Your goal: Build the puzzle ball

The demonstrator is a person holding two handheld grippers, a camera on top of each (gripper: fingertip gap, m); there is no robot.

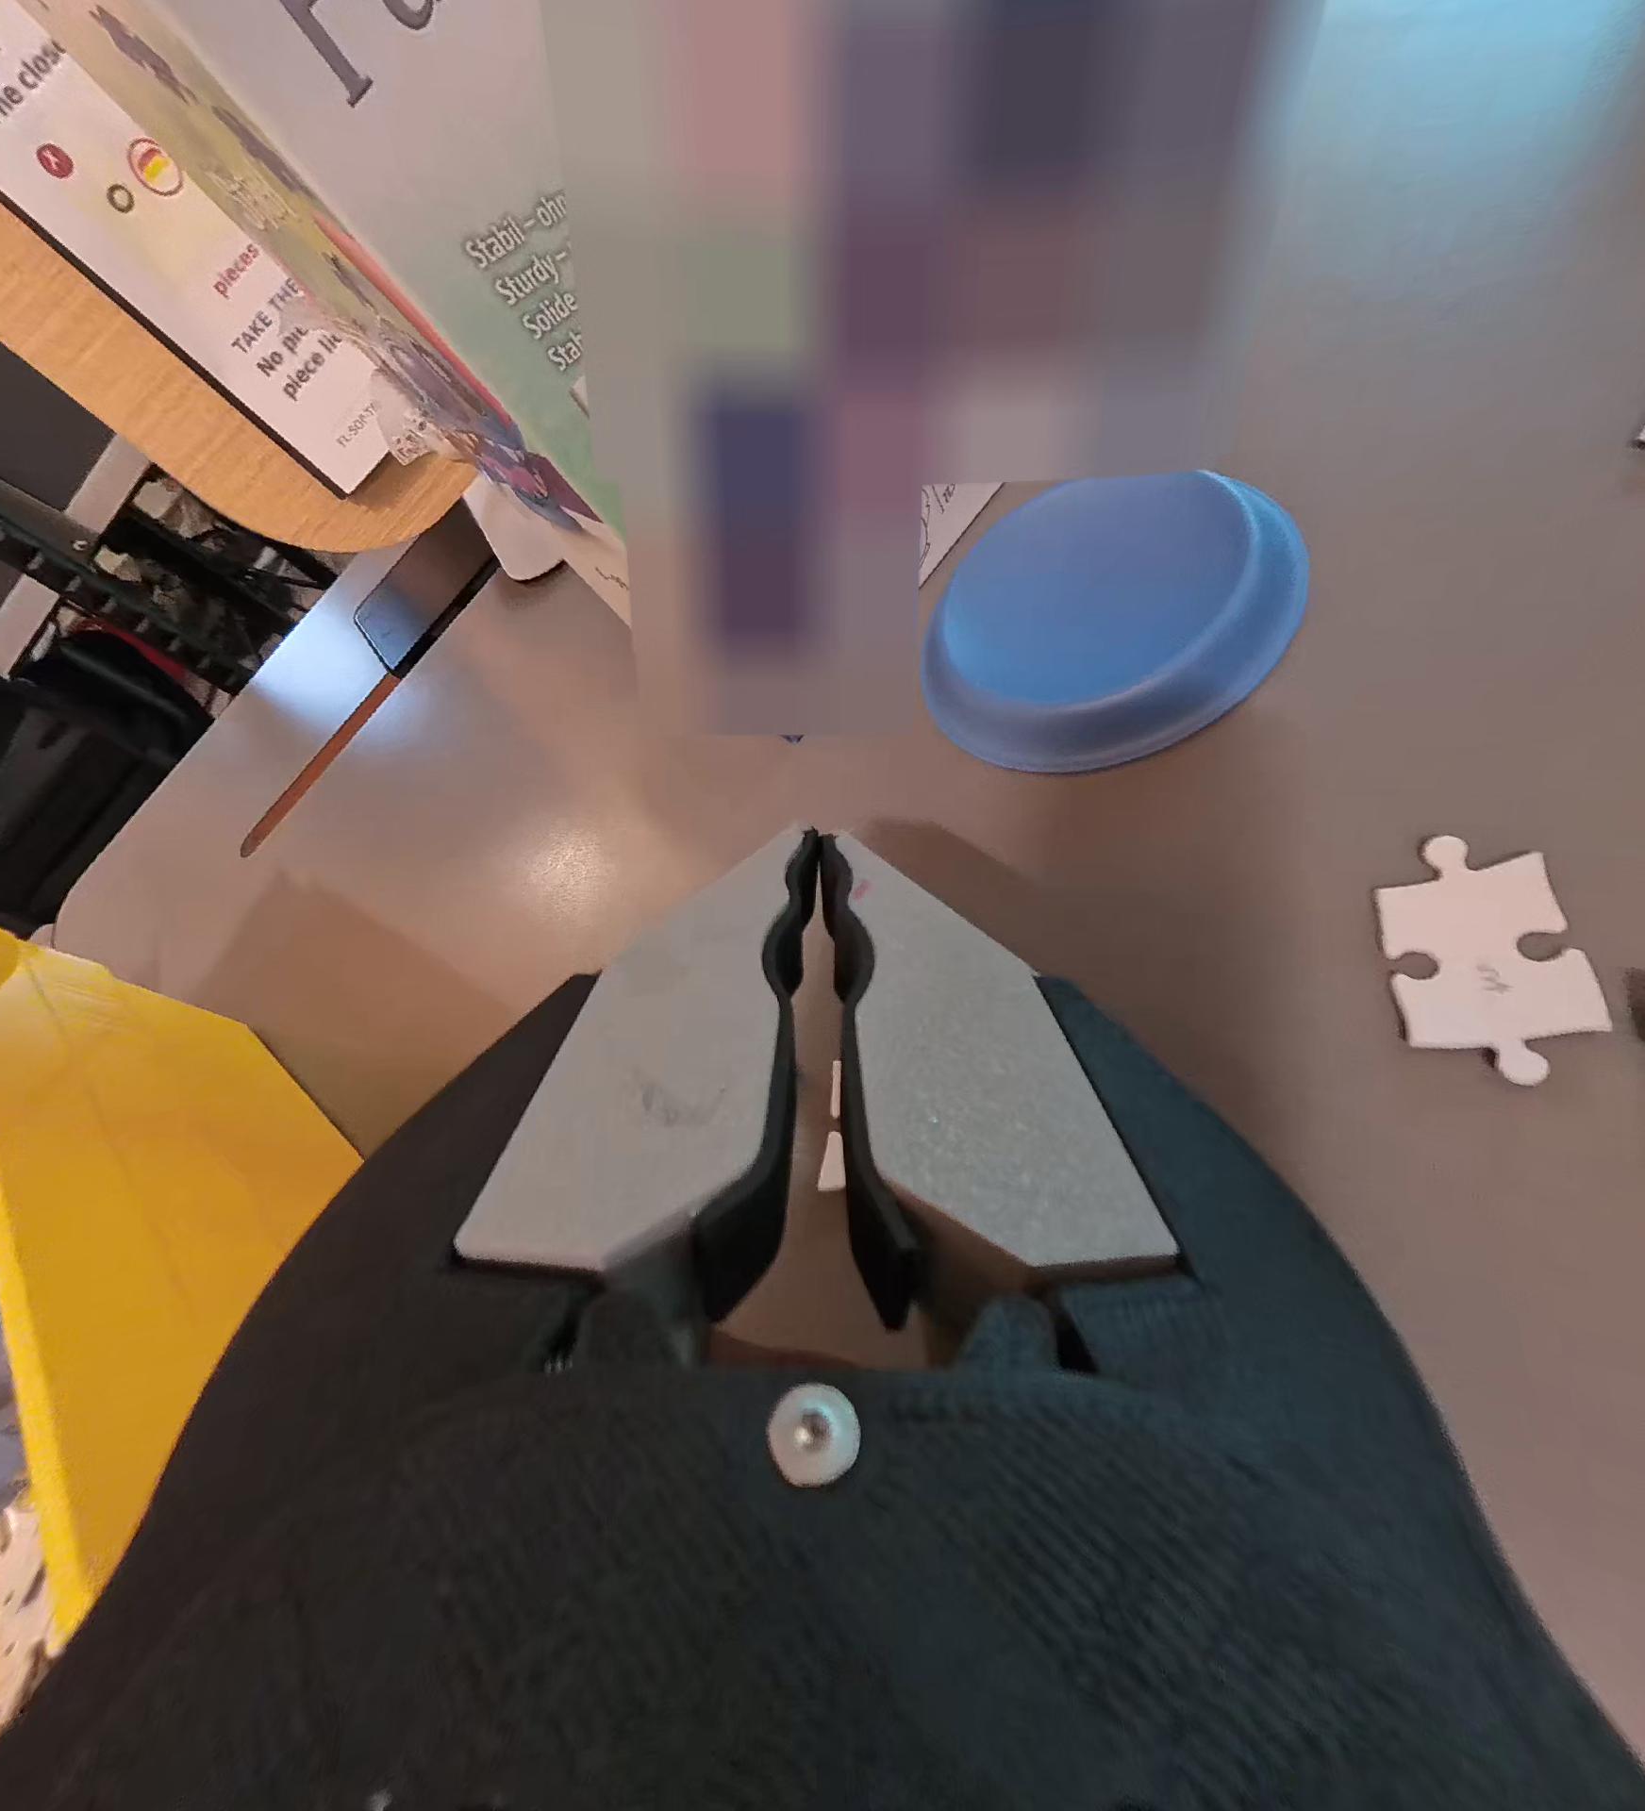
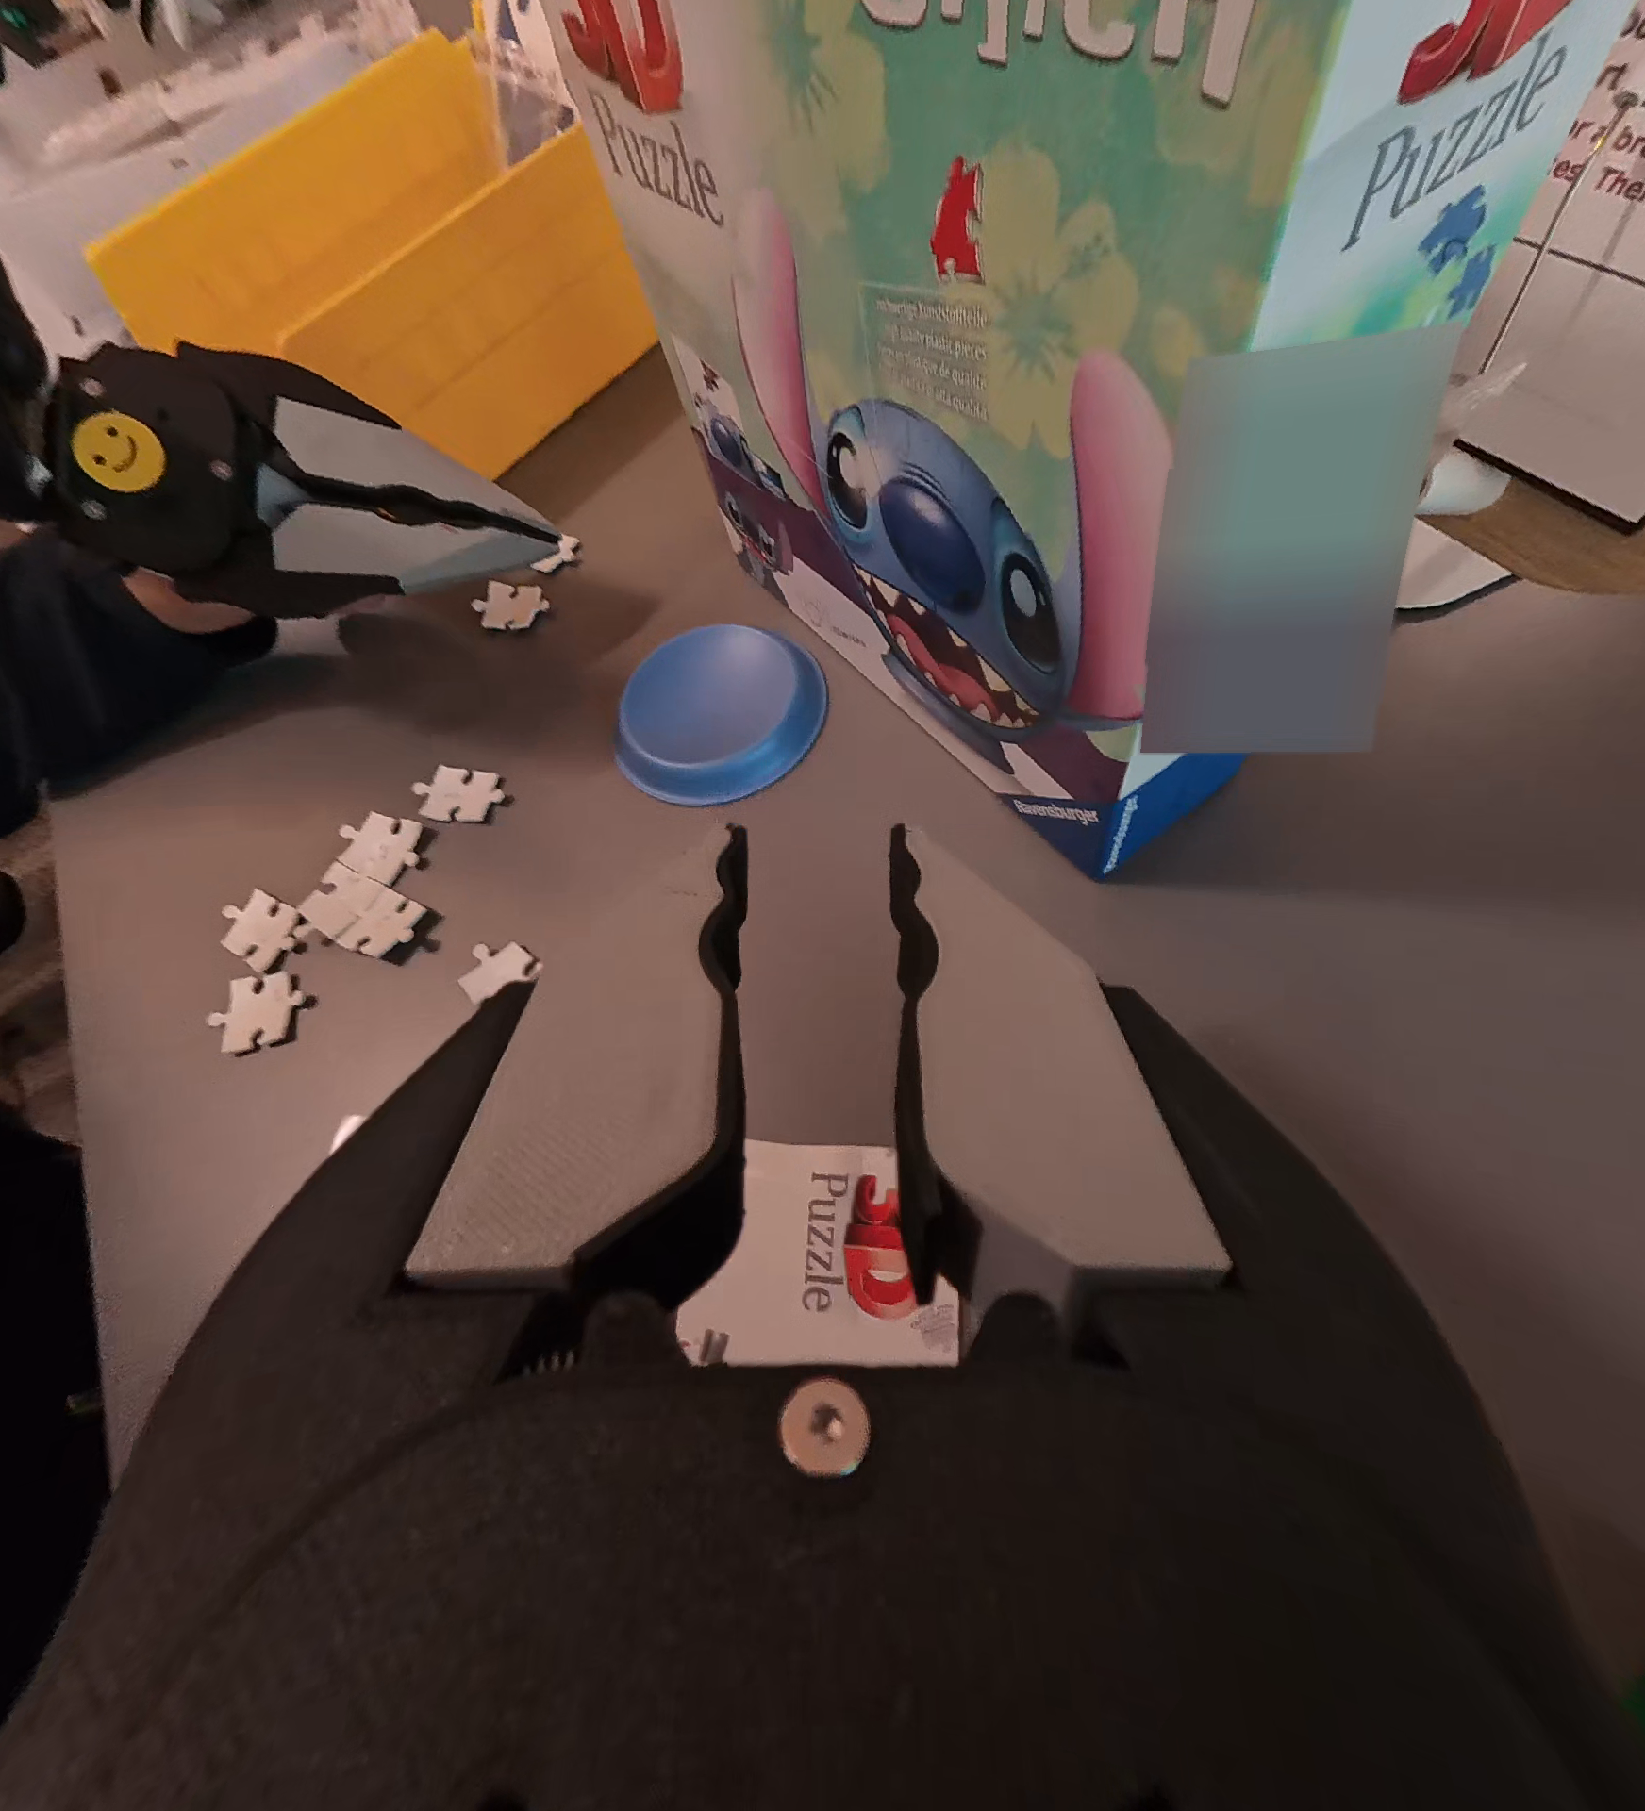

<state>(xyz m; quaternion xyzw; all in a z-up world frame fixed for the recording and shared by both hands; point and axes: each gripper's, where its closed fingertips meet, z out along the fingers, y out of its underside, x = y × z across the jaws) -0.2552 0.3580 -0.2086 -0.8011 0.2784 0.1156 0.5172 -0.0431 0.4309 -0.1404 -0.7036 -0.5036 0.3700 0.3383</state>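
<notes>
My left gripper (image 1: 814, 838) is shut. The right wrist view shows it (image 2: 549, 541) at the far left, pinching a white puzzle piece (image 2: 566, 557) at its tips, just above another piece (image 2: 510, 605) that lies on the grey table. My right gripper (image 2: 814, 838) is open and empty, above the table and just short of the blue round stand (image 2: 721, 715). The stand also shows in the left wrist view (image 1: 1113, 627), ahead and to the right of the left gripper. Several loose white pieces (image 2: 358, 882) lie face down to the left of the right gripper; some show in the left wrist view (image 1: 1485, 965).
The tall puzzle box (image 2: 946, 392) stands upright just behind the stand. A yellow bin (image 2: 387, 265) sits at the back left, next to the left gripper (image 1: 113, 1127). A printed leaflet (image 2: 828, 1245) lies under the right gripper. A wooden tabletop (image 1: 162, 392) is beyond. My right fingertips sit around 25 centimetres from my left ones.
</notes>
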